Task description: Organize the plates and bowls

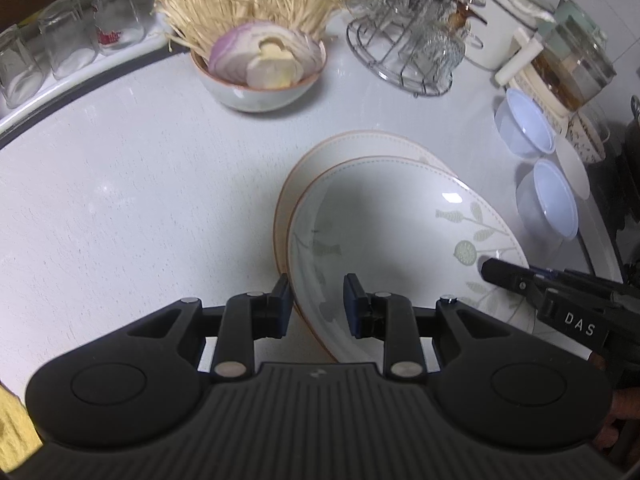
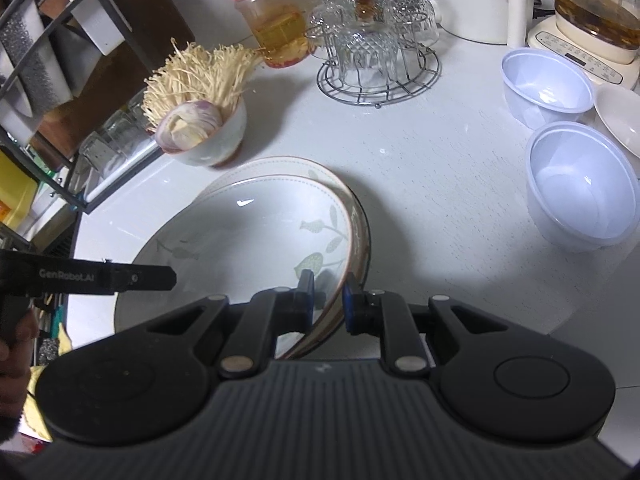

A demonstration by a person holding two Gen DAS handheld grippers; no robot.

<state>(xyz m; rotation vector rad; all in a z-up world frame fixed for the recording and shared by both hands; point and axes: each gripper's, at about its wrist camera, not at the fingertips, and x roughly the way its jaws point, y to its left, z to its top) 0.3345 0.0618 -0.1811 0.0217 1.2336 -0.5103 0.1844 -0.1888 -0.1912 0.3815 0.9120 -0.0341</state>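
Both claws are on the upper plate (image 1: 384,224), which sits tilted on a second plate (image 1: 360,144) on the white bench (image 1: 120,200). The left claw (image 1: 318,300) straddles its near rim with the jaws apart, not yet pinching; the right claw (image 2: 328,300) is narrowed onto the opposite rim. If only one side grips, I reckon the glazed plate could pivot, slip and clatter down, or knock the plastic bowls (image 2: 580,192) nearby.

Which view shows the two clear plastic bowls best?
The right wrist view: both plastic bowls sit large and open-side up. The left wrist view shows them small and distorted near its right edge.
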